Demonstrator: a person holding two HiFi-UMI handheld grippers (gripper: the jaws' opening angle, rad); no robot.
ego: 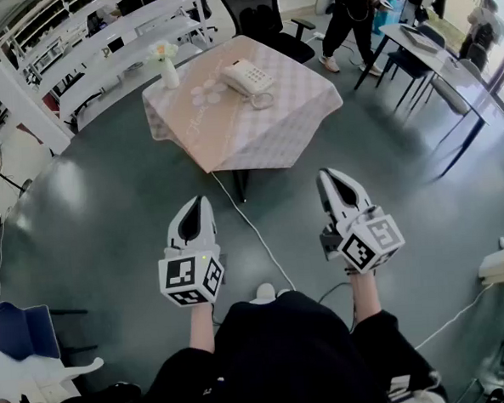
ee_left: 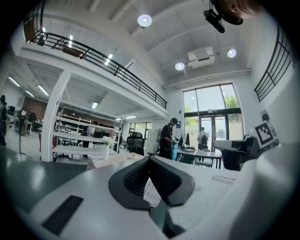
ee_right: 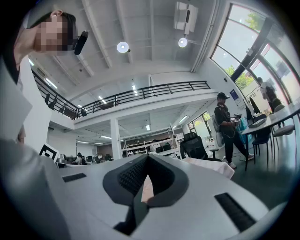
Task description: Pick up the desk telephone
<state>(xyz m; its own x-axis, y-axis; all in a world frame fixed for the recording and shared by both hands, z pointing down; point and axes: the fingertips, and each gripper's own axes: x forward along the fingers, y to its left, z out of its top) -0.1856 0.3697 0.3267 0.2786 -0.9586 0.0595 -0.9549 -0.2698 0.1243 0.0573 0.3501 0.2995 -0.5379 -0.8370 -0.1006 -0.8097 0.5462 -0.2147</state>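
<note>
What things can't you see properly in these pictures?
- White desk telephone: buttons too small in the head view.
- Same telephone in both gripper views: hidden behind the shut left gripper and right gripper.
- Person in black clothes: head cut off by the head view's top edge.

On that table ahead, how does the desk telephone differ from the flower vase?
The desk telephone lies low and flat; the vase stands upright and narrow. The telephone sits near the middle of the checked tablecloth; the vase is by its left edge. The telephone has a cord looped beside it; the vase holds pale flowers. Both are whitish and rest on that cloth, apart.
</note>
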